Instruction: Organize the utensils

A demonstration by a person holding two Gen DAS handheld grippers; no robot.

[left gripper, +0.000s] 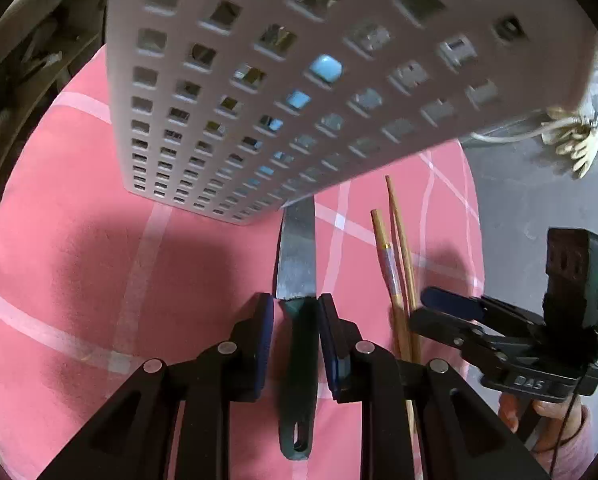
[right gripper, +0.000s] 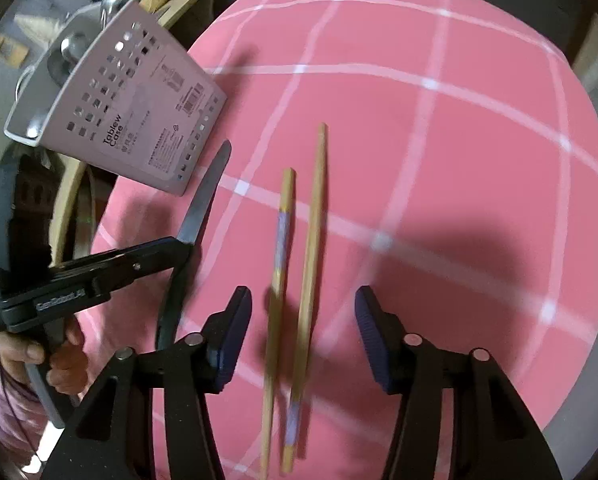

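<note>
Straddling a stiff, light kitchen knife (left gripper: 296, 256) flat on the pink checked cloth (left gripper: 79, 280) below the perforated utensil holder (left gripper: 299, 80), the left gripper (left gripper: 295, 308) brackets its dark handle without clear contact, while the right gripper (right gripper: 303, 340), spread wide, frames slim, roll-prone wooden chopsticks (right gripper: 313, 240), probably best pinched mid-length.

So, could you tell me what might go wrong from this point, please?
1. The left gripper brackets the knife right where handle meets blade; if the fingers close partly on the blade, it could slip or twist.
2. The knife's tip lies close to the perforated holder, so lifting it carelessly may knock the holder.
3. The chopsticks lie uneven between the open right gripper fingers; closing may catch only one.
</note>
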